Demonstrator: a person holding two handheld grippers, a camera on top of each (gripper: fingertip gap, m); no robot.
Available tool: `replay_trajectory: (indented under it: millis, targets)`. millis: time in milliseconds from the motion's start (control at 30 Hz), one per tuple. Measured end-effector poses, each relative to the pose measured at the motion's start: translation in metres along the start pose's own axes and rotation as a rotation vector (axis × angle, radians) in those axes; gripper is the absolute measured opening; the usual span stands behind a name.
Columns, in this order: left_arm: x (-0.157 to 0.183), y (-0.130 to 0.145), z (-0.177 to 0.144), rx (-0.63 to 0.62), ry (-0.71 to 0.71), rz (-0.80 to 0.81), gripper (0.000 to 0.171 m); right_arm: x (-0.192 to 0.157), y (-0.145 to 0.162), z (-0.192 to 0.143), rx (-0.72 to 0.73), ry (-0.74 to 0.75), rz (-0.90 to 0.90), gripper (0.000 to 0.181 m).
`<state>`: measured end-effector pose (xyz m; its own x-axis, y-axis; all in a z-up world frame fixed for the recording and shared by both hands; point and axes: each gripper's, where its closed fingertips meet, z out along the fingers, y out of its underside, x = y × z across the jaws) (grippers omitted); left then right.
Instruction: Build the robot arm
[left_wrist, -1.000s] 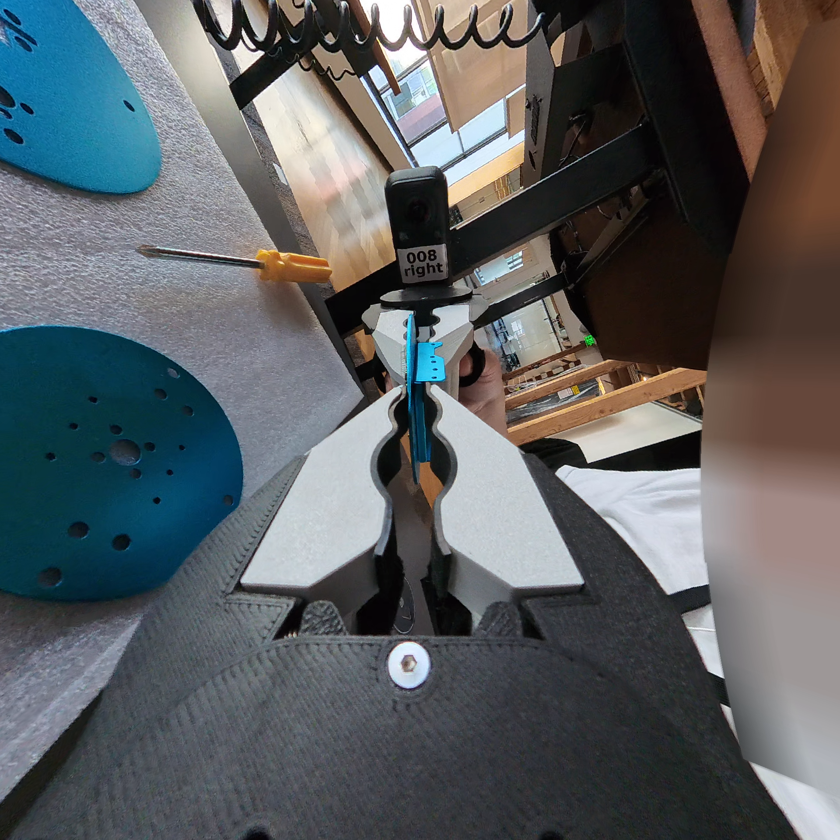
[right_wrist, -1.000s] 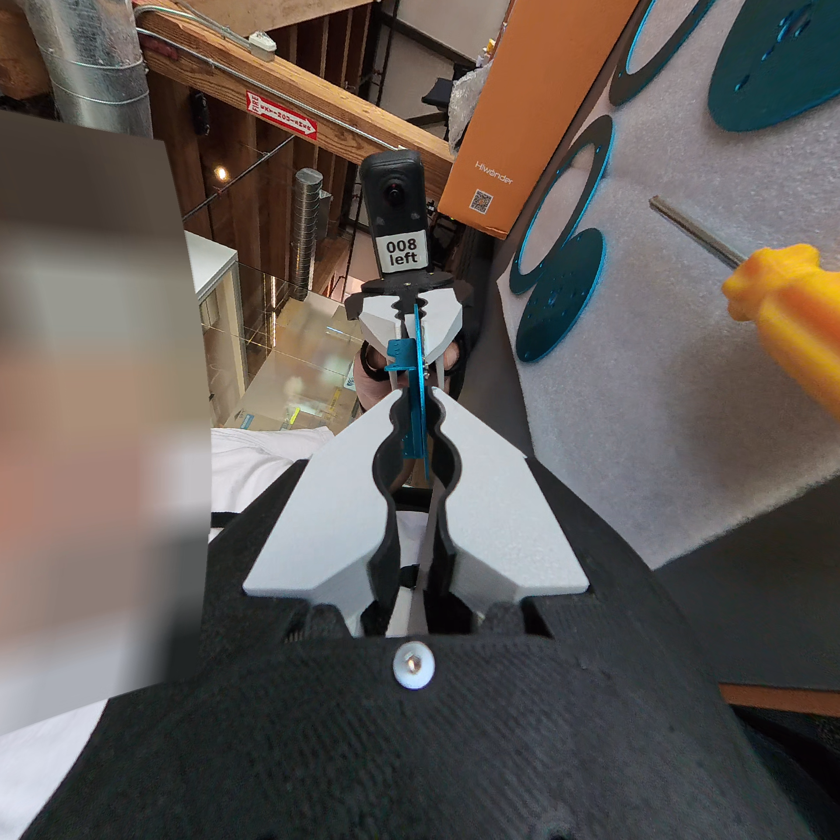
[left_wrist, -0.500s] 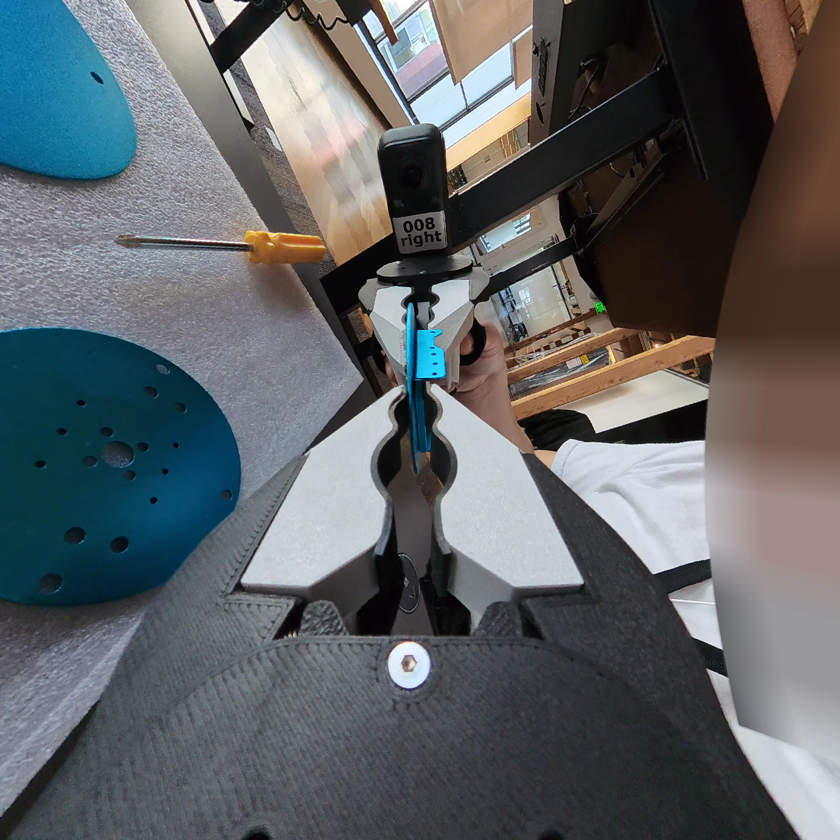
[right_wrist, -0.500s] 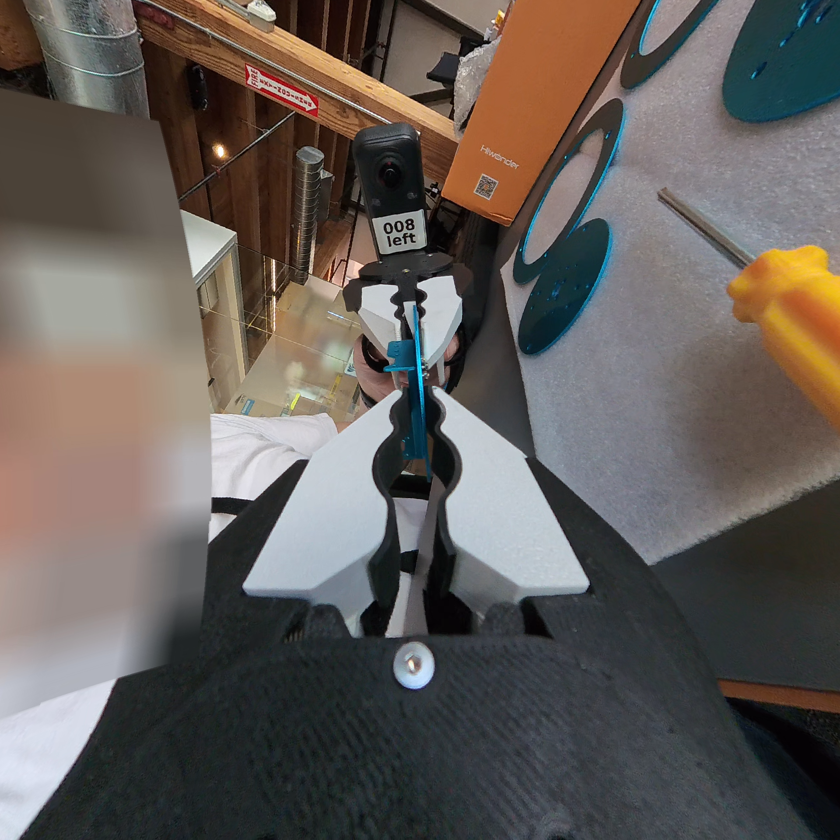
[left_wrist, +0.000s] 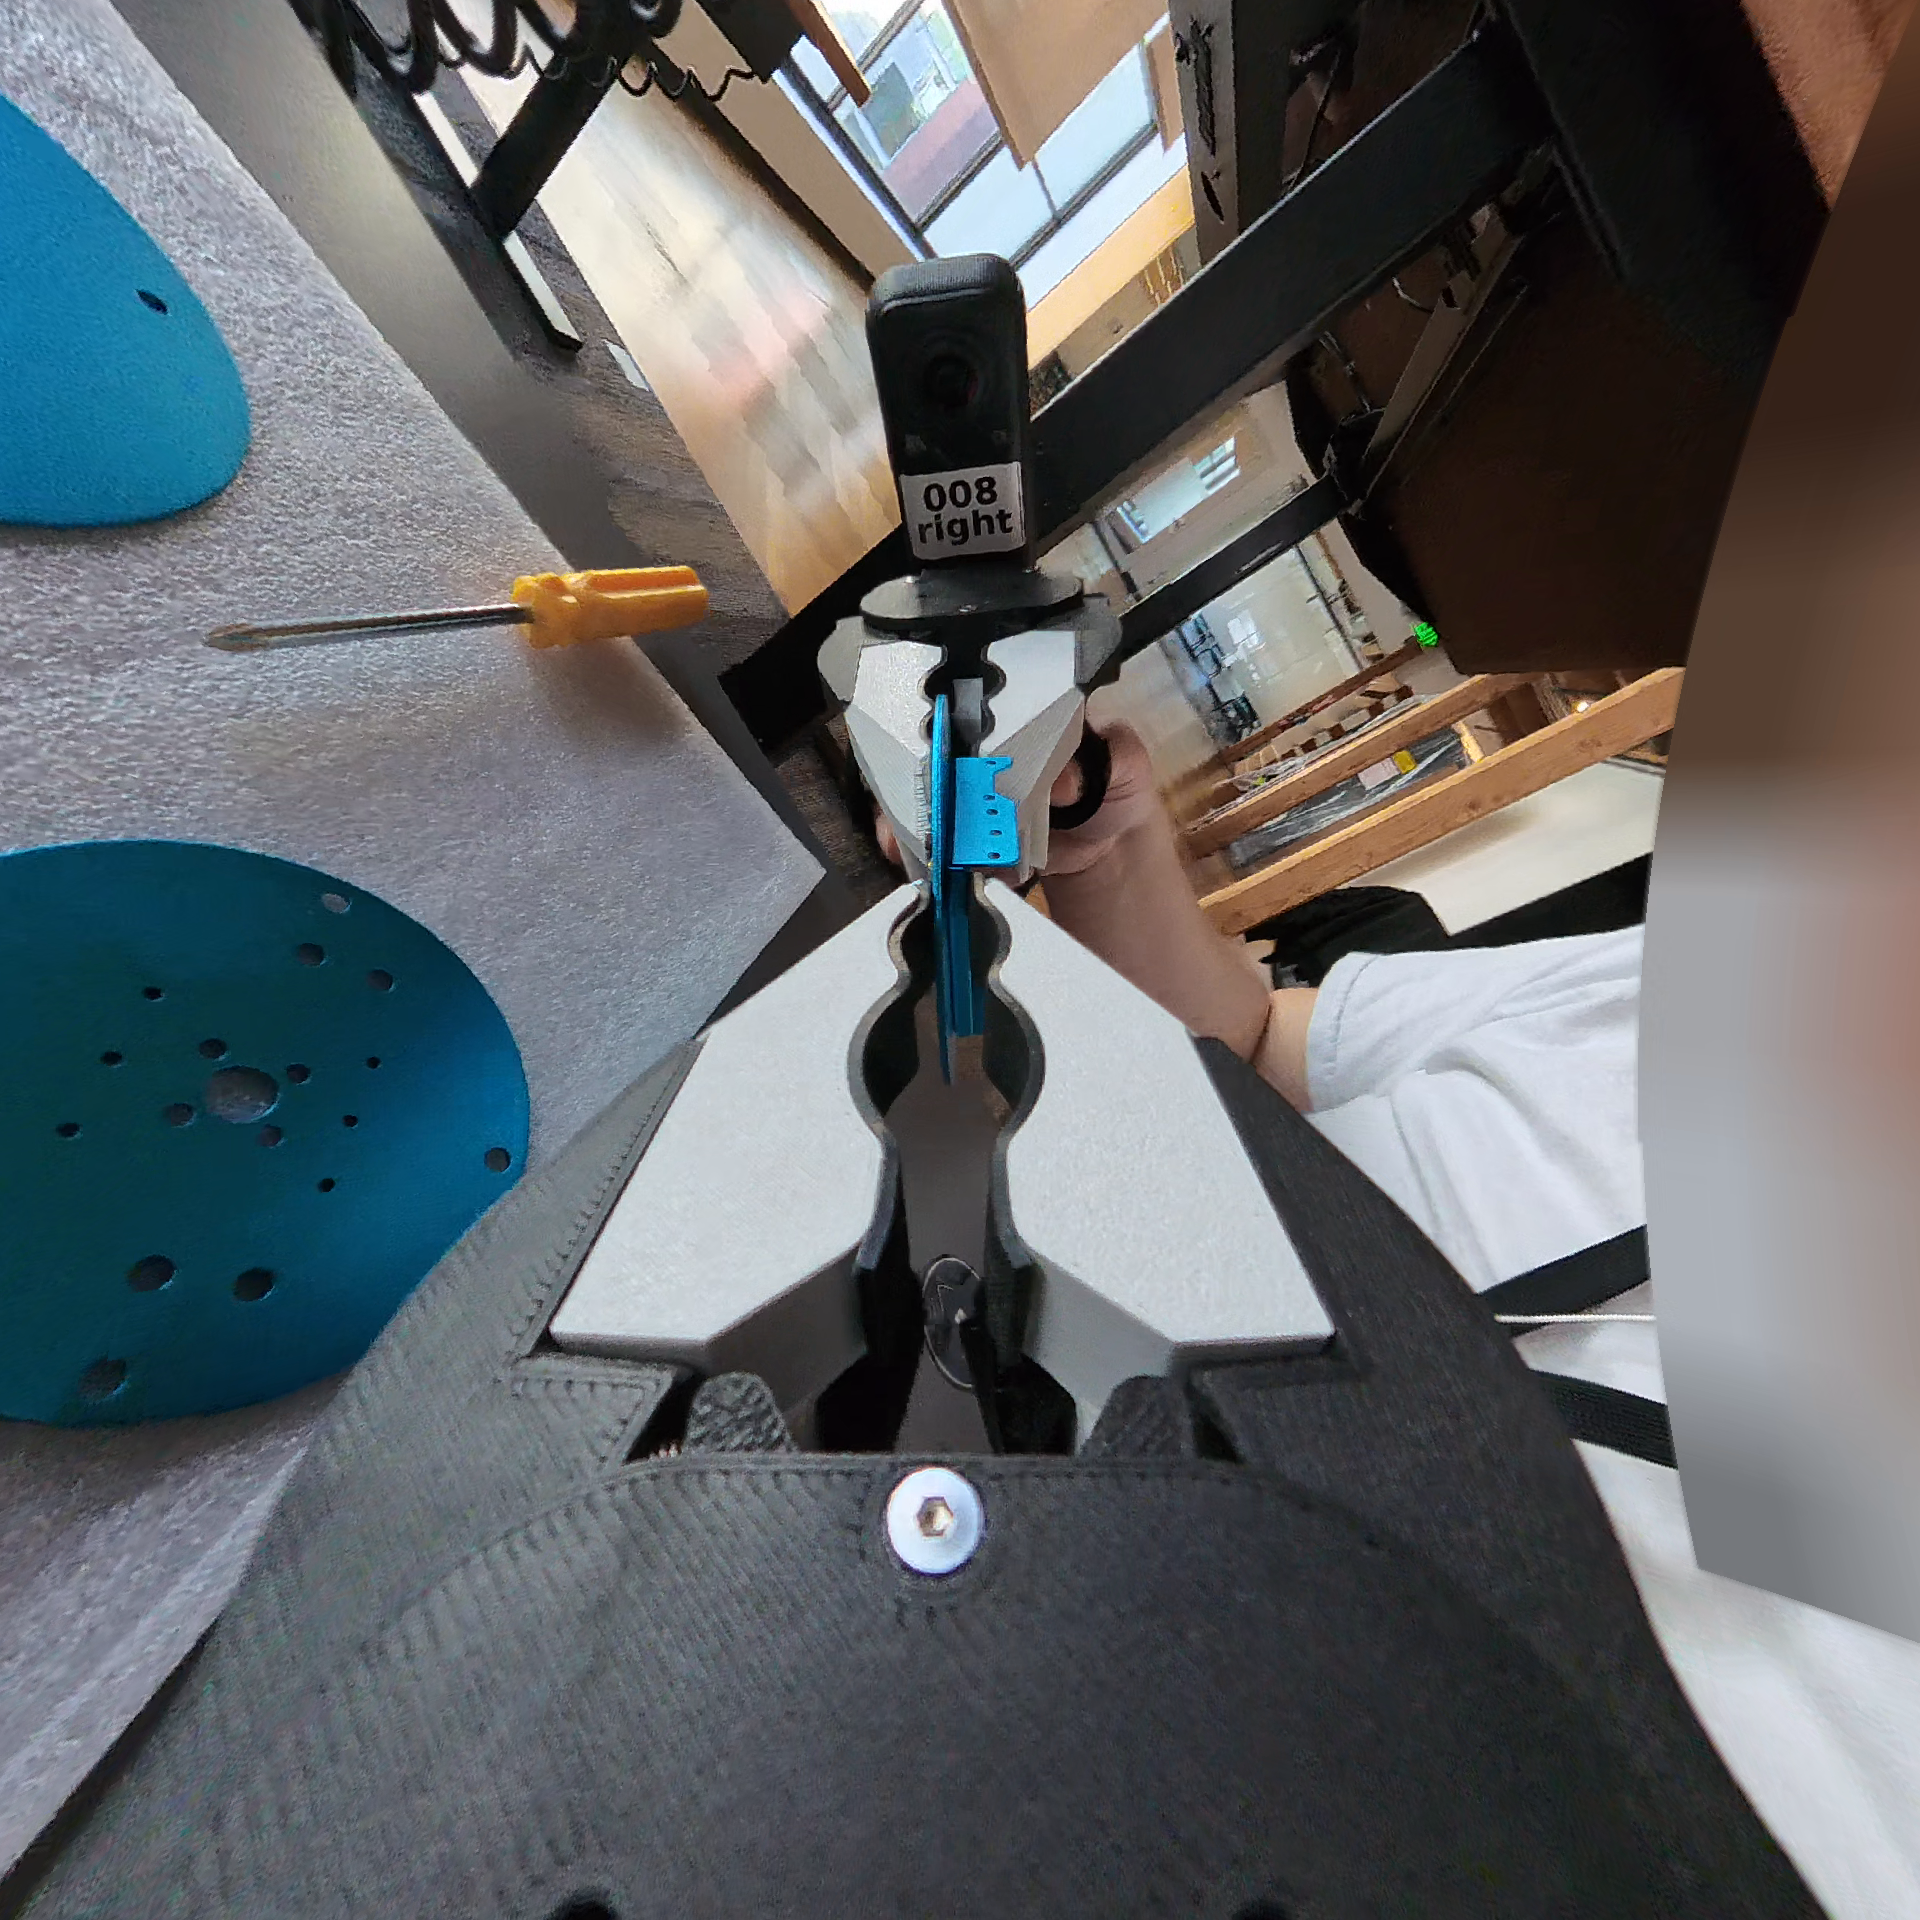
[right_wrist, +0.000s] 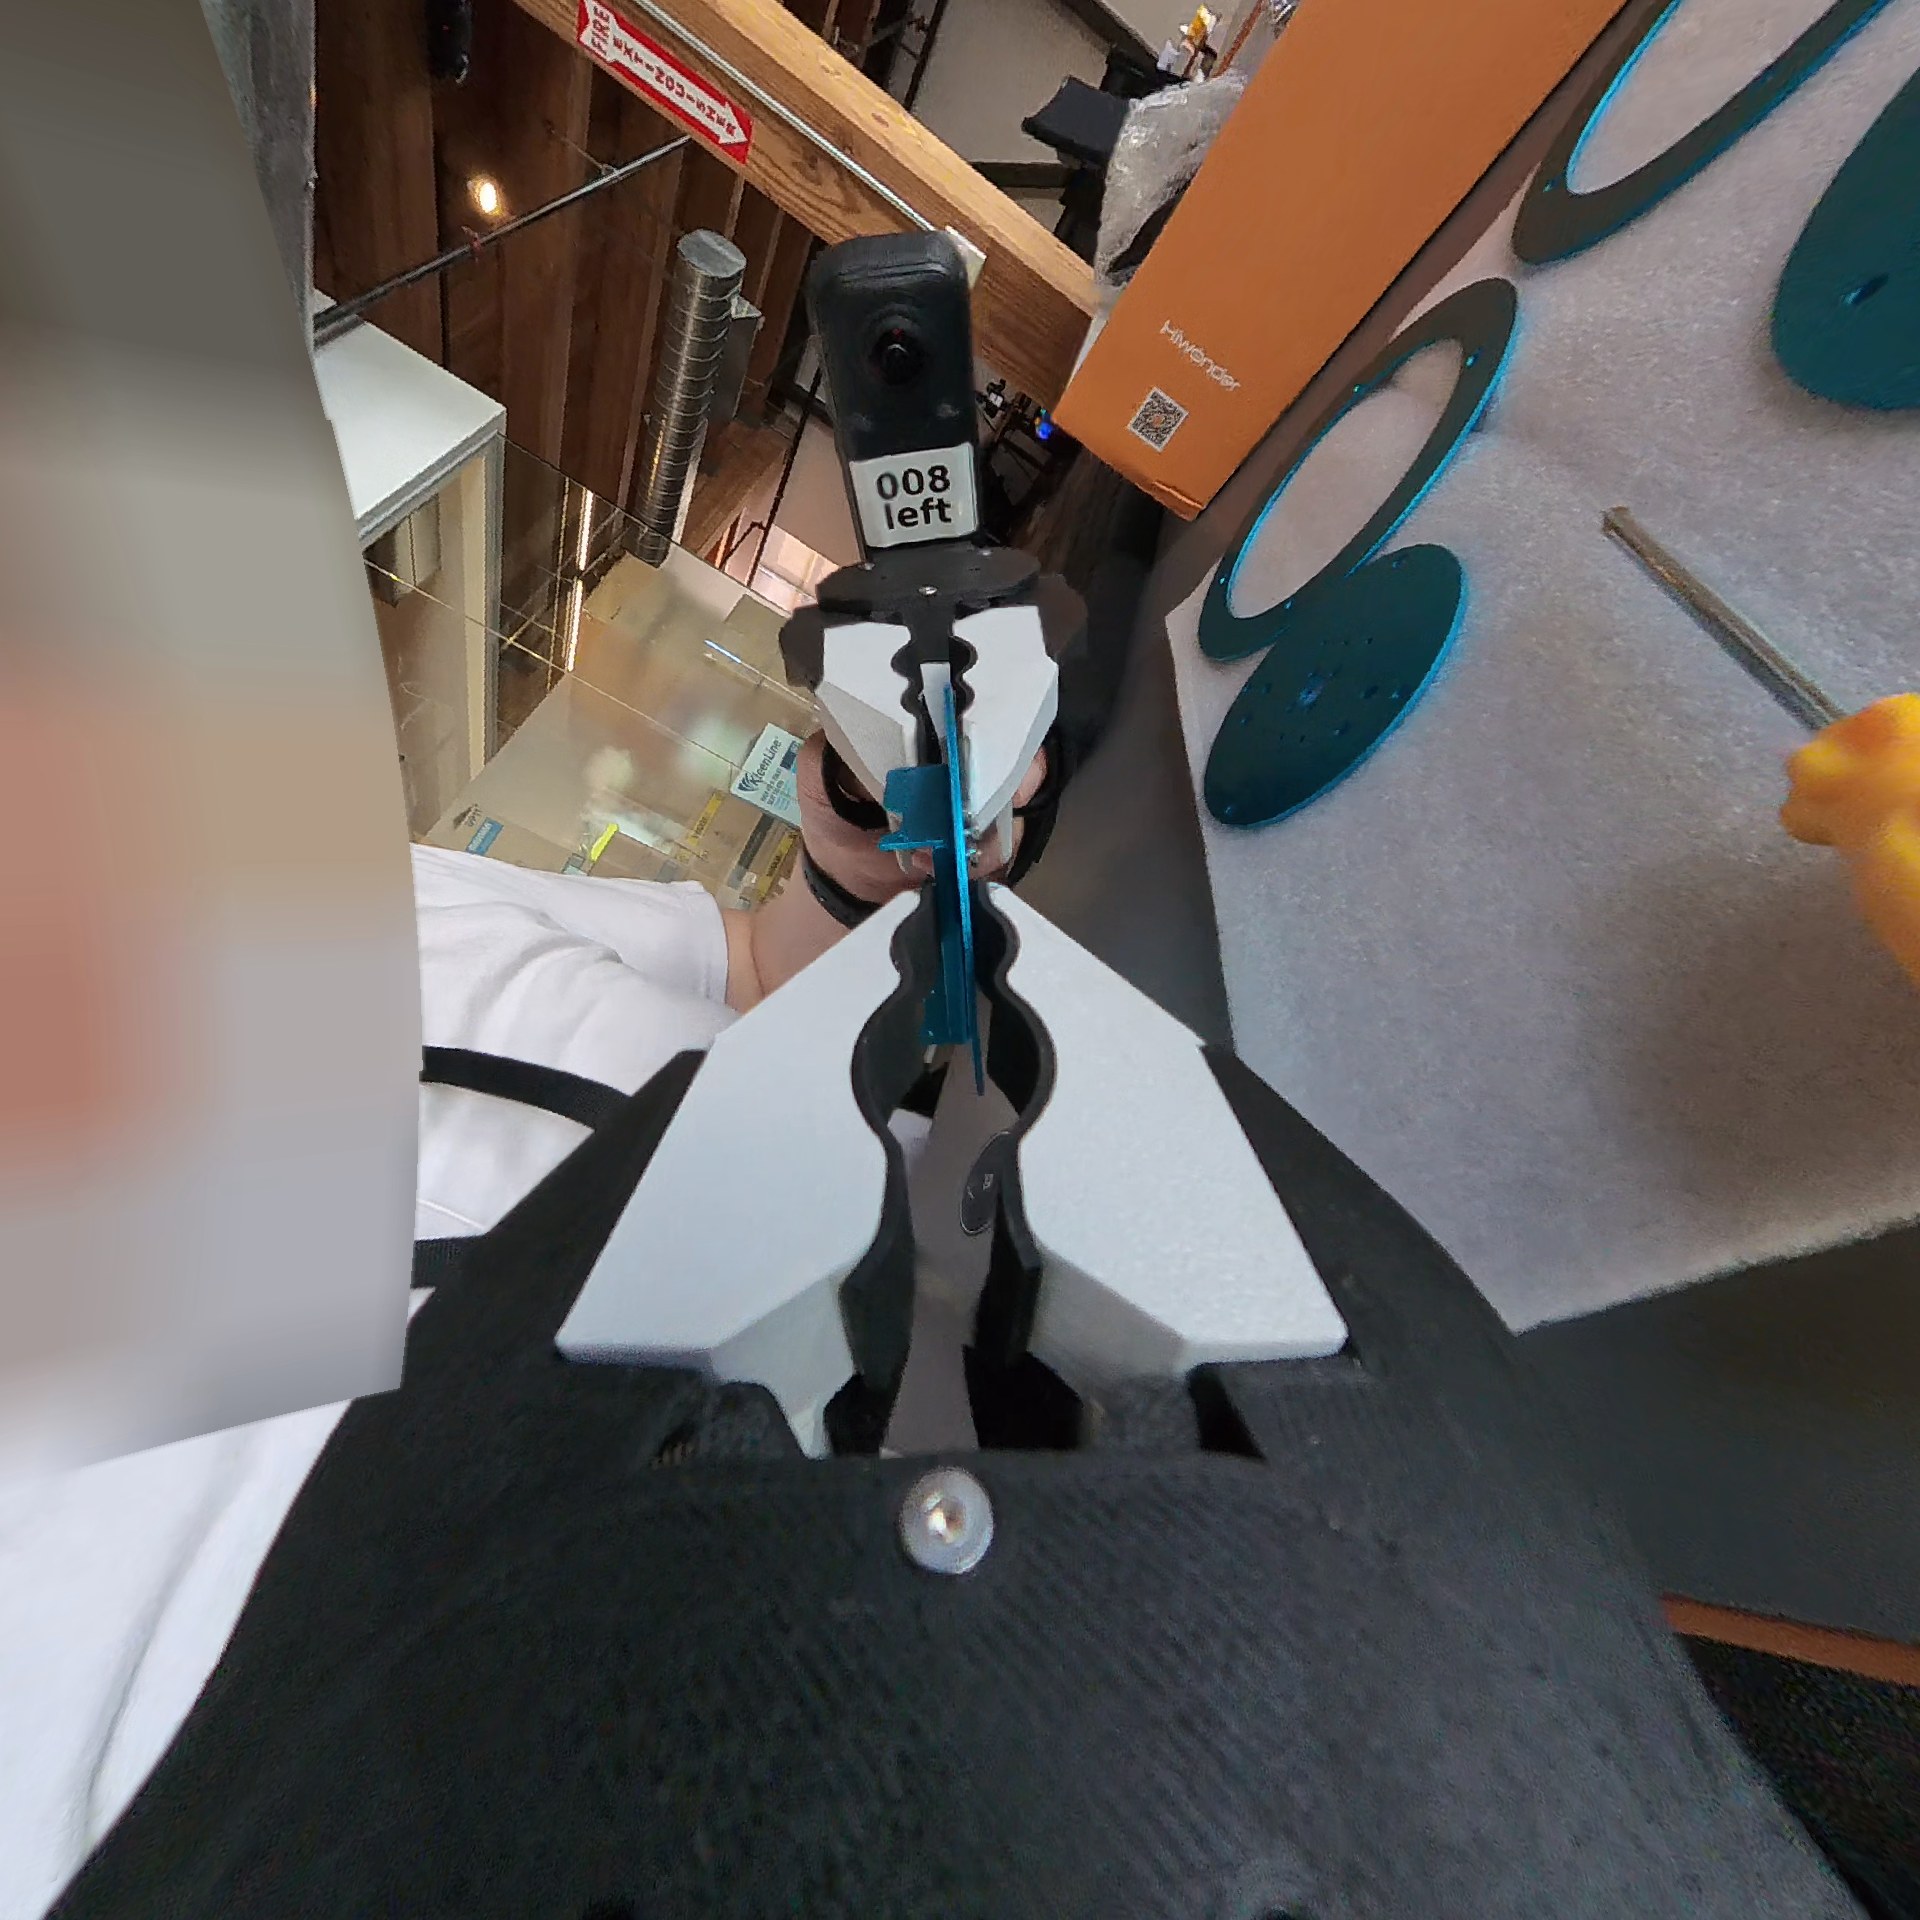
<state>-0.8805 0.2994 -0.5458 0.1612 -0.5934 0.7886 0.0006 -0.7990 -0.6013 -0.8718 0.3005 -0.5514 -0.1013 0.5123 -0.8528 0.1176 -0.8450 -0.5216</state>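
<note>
Left gripper (left_wrist: 951, 914) clamped on blue plate (left_wrist: 948, 971) | right gripper (right_wrist: 951, 914) pinching opposite edge, tip to tip (shared hold, likely steadying) | raised off foam mat (left_wrist: 436, 790) | yellow screwdriver (left_wrist: 457, 615) lying aside

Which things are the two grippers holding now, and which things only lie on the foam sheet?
Held:
- thin blue plate, edge-on, clamped by the left gripper and right gripper from opposite ends
- small blue bracket on that plate

Lying about:
- yellow-handled screwdriver
- perforated blue disc
- second blue disc
- blue rings
- orange box
- foam sheet
</note>
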Motion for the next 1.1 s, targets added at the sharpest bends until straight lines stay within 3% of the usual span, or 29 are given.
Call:
replay_trajectory:
  millis: [733,967,1100]
  targets:
    - [0.005,0.003,0.003,-0.030,-0.035,0.165,0.004,-0.005,0.001,-0.002,-0.010,0.021,-0.119,0.004]
    - [0.029,0.002,0.003,-0.023,-0.026,0.418,0.003,-0.031,0.001,-0.002,0.000,-0.003,-0.409,0.003]
    - [0.053,0.007,0.002,-0.022,-0.043,0.787,0.003,-0.054,0.007,-0.002,-0.003,0.011,-0.723,0.003]
